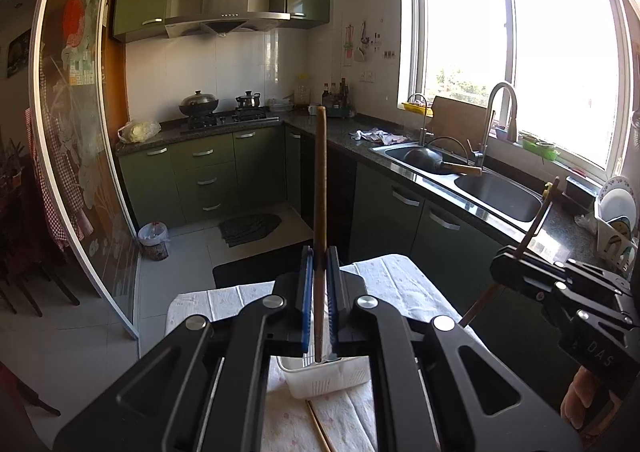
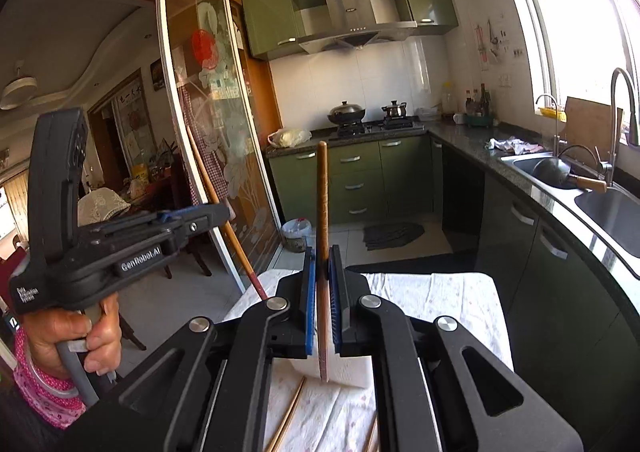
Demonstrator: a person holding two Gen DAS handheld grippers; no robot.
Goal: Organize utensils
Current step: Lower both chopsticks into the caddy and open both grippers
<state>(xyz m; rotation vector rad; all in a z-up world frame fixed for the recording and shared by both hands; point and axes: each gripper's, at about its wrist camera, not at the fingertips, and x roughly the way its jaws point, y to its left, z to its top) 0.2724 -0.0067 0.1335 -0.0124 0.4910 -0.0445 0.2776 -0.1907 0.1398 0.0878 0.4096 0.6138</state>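
The white basket (image 1: pixel 320 380) is mostly hidden behind the left gripper (image 1: pixel 320 264). Loose chopsticks (image 2: pixel 286 418) on the cloth-covered table (image 2: pixel 440 292) run off the bottom edge. Bottles (image 1: pixel 338 92) in the counter's far corner are too small to identify.

"GenRobot.AI" on left gripper (image 2: pixel 218 214), "DAS" on right gripper (image 1: pixel 506 258)

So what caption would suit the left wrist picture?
Left gripper holds a chopstick upright above a white basket, kitchen beyond.
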